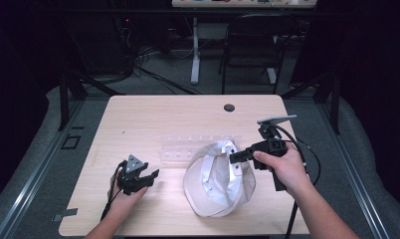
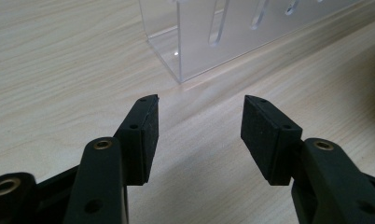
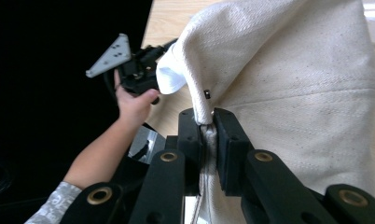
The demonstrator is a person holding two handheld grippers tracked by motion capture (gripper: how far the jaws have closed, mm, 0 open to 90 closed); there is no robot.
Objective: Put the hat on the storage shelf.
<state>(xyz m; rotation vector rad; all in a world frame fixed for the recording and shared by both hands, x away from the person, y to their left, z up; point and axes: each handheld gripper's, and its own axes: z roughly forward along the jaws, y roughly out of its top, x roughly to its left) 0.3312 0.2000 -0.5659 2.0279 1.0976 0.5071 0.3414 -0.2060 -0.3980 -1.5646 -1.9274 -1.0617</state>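
Pinching the rim seam of the cream cloth cap [image 1: 219, 179] at its 2 o'clock edge, your right gripper [image 1: 236, 156] holds soft, light, floppy fabric at table centre. Grip stitched seams. Your left gripper [image 1: 147, 175] rests spread, empty.

High view: table [image 1: 188, 114] lit evenly from above, room around it v. dark, corners near black. Soft low-res pic, slight blur overall. Cap [image 1: 219, 179] bright, near blown out, faint shadow under it. Left gripper view: bright, warm; glare spot on clear rack [image 2: 213, 37], soft shadow of jaws on wood; far bg a bit soft. Right gripper view: cap cloth sharp, weave visible; left side black, top right corner overexposed; far hand [image 3: 136, 100] slightly soft.
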